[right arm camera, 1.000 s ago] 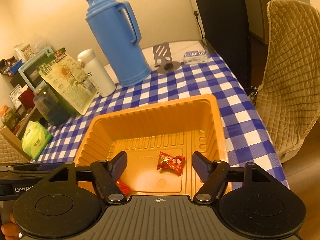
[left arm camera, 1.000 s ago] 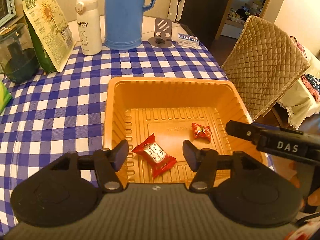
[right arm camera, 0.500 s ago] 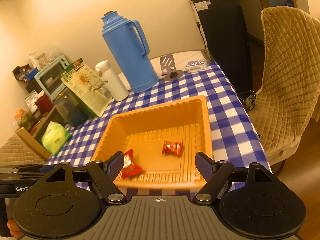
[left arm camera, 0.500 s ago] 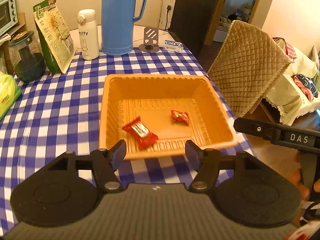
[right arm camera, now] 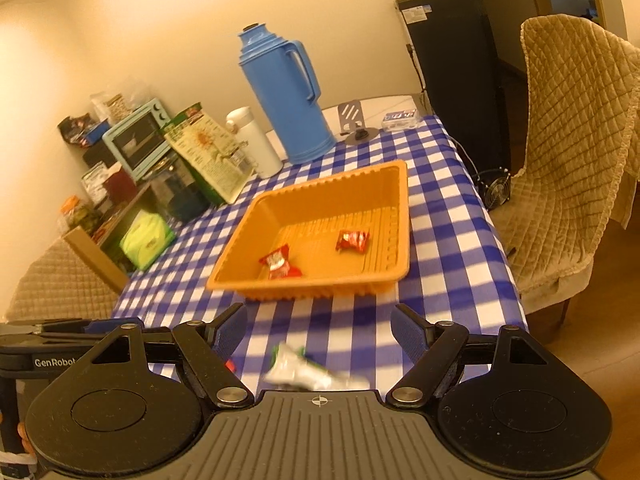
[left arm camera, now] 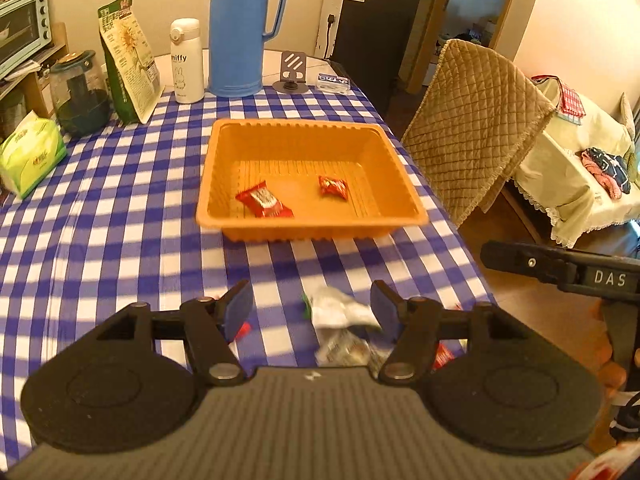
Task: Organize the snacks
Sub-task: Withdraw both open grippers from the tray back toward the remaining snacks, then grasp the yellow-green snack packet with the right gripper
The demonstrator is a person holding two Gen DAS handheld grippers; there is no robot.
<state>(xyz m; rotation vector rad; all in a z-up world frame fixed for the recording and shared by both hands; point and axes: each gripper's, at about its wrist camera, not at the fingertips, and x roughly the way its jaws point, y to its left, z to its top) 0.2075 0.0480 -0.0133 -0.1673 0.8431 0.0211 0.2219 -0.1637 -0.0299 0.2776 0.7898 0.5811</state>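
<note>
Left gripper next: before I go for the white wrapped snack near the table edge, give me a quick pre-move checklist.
1. Left gripper open and holding nothing: ok.
2. Right gripper open and holding nothing: ok.
3. White wrapped snack in view between the left fingers: ok, though blurred.
4. Snack clear of its neighbours: not ok, other wrappers lie against it.
5. Orange tray has room: ok, only two red candies inside.
</note>
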